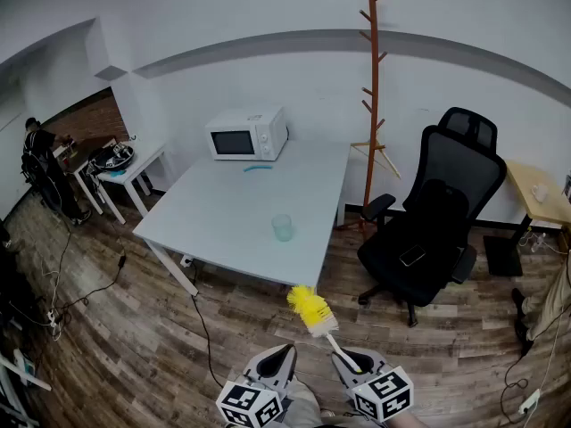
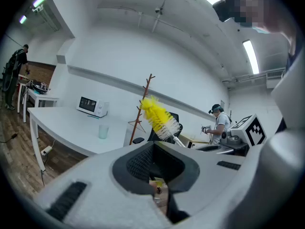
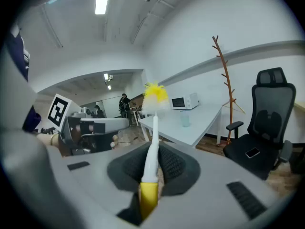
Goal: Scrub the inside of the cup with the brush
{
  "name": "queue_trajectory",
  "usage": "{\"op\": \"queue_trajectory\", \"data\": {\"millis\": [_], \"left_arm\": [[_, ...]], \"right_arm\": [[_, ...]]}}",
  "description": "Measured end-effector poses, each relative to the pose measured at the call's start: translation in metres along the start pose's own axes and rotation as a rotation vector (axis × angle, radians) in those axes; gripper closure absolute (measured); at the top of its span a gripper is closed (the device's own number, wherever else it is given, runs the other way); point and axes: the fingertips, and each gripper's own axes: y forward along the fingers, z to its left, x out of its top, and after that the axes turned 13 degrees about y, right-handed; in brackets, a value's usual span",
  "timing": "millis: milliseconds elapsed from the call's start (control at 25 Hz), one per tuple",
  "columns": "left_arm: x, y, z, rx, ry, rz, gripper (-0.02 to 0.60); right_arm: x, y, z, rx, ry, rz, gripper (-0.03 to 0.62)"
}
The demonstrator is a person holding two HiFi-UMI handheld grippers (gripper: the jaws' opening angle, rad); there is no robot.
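A pale green translucent cup point(image 1: 282, 227) stands upright near the front right of the white table point(image 1: 223, 212); it also shows small in the left gripper view point(image 2: 103, 131) and the right gripper view point(image 3: 185, 119). My right gripper point(image 1: 350, 364) is shut on the handle of a brush with a yellow bristle head point(image 1: 311, 309), held in the air well in front of the table. The white and yellow handle point(image 3: 150, 166) runs up between its jaws. My left gripper point(image 1: 278, 360) hangs beside it, shut with nothing in it; the brush head point(image 2: 159, 118) passes before it.
A white microwave point(image 1: 247, 134) sits at the table's far end with a small blue item point(image 1: 258, 168) before it. A black office chair point(image 1: 433, 230) stands to the right, a wooden coat stand point(image 1: 373, 87) behind. Cables trail over the wood floor. A person point(image 1: 40, 163) works at far left.
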Motion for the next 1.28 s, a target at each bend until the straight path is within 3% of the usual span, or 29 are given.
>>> {"op": "queue_trajectory", "data": {"millis": [240, 800, 1280], "left_arm": [[-0.003, -0.003, 0.004, 0.050, 0.032, -0.024, 0.563], [0.001, 0.002, 0.004, 0.050, 0.047, 0.011, 0.563], [-0.006, 0.049, 0.074, 0.091, 0.019, 0.020, 0.563]], "right_arm": [[-0.007, -0.008, -0.005, 0.002, 0.016, 0.012, 0.543], [-0.007, 0.005, -0.006, 0.036, 0.051, 0.008, 0.543], [0.016, 0.066, -0.035, 0.005, 0.038, 0.061, 0.542]]}}
